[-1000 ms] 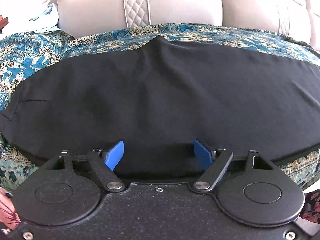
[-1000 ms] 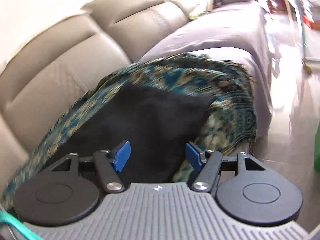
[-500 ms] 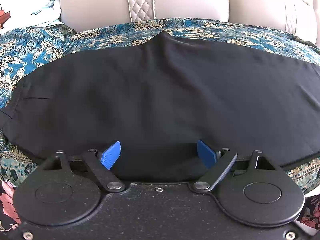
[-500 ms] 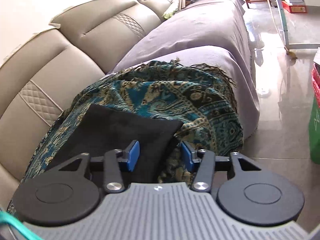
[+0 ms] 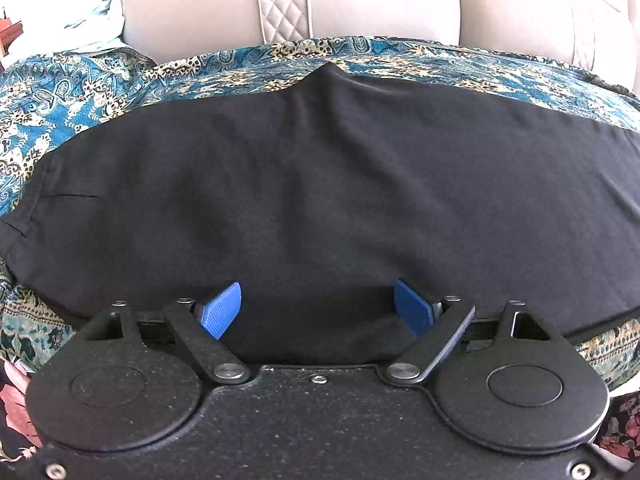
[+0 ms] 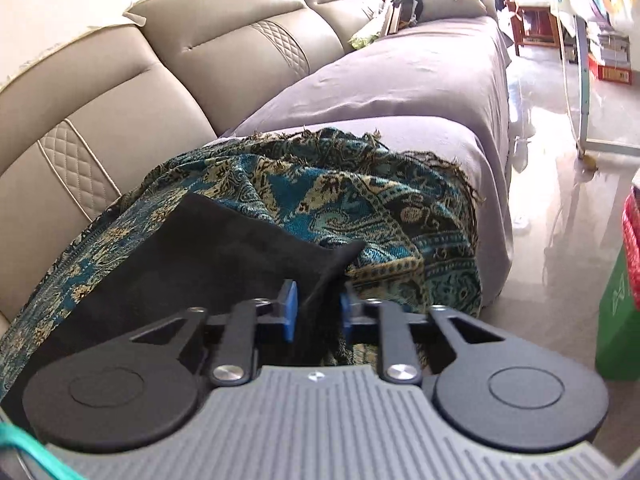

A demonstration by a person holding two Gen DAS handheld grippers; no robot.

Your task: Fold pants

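Observation:
Black pants (image 5: pixel 320 184) lie spread flat across a teal patterned throw (image 5: pixel 80 92) on a sofa seat. My left gripper (image 5: pixel 318 300) hovers open over their near edge, its blue pads (image 5: pixel 222 310) wide apart with only flat cloth below. In the right wrist view the pants (image 6: pixel 208 256) end in a corner at the right. My right gripper (image 6: pixel 318 304) has its jaws closing on that corner, and the black cloth bunches up between the blue pads (image 6: pixel 289 312), pinched.
The beige leather sofa back (image 5: pixel 380 0) rises behind the pants. The throw (image 6: pixel 320 192) hangs over the seat's front edge, and a grey cover (image 6: pixel 400 76) spreads over the seat beyond. A green box (image 6: pixel 618 312) stands on the shiny floor (image 6: pixel 560 220) at right.
My right gripper has swung right to the pants' corner and narrowed from wide open until the cloth bunches between its pads. The left gripper has stayed still and open.

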